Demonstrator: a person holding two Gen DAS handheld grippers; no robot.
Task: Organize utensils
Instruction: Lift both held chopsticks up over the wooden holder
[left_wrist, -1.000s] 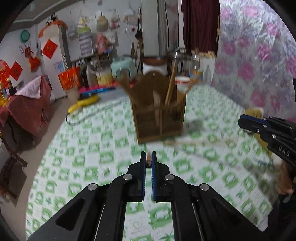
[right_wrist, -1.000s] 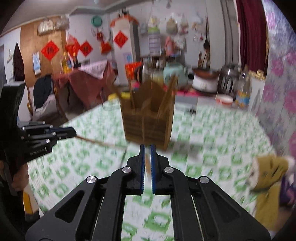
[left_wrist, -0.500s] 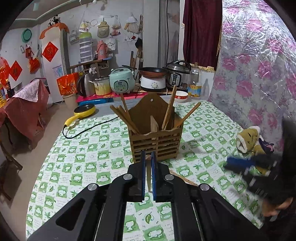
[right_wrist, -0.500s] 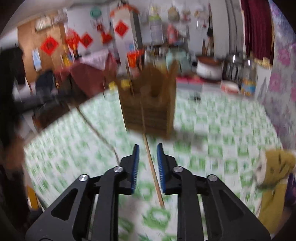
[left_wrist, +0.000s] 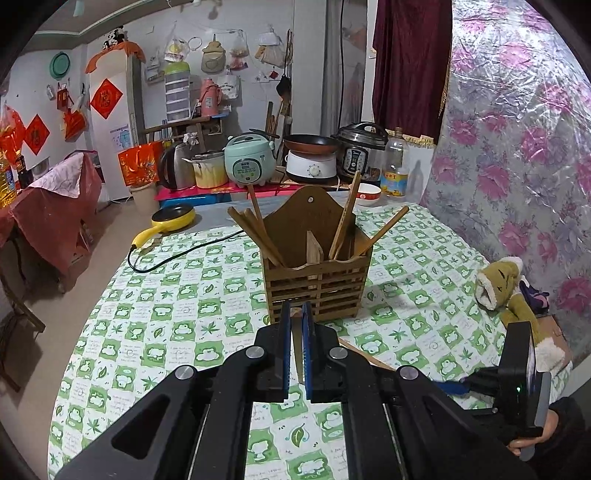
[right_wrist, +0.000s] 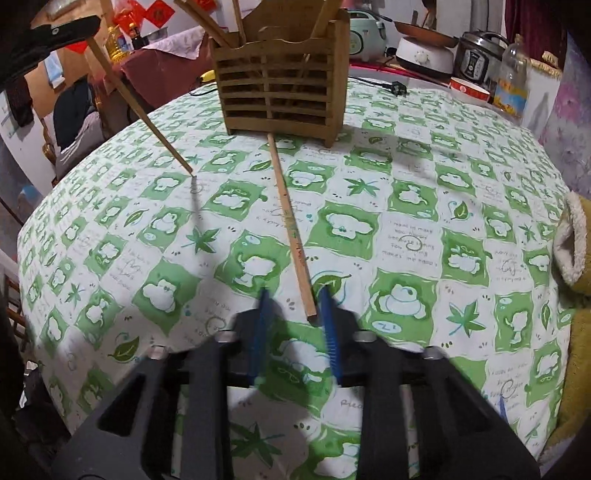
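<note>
A slatted wooden utensil holder (left_wrist: 317, 291) stands on the green-and-white checked tablecloth (left_wrist: 166, 325) with several chopsticks leaning in it. My left gripper (left_wrist: 294, 314) is shut on a thin wooden chopstick (right_wrist: 144, 114), which slants down with its tip near the cloth, left of the holder (right_wrist: 280, 96). A second chopstick (right_wrist: 288, 214) lies flat on the cloth, running from the holder's base toward me. My right gripper (right_wrist: 293, 299) is low over its near end. The jaws stand apart and are closing, with the stick's end between them, near the right pad (right_wrist: 327, 314).
A yellow plush toy (right_wrist: 572, 240) lies at the table's right edge. A black cable (left_wrist: 177, 254) and a yellow pan (left_wrist: 173, 218) sit at the far left of the table. Cookers, a kettle and a bottle line the back. A flowered sheet hangs on the right.
My right gripper has dropped and tilted down toward the cloth, and its jaws have opened around the end of the lying chopstick. My left gripper still holds its chopstick.
</note>
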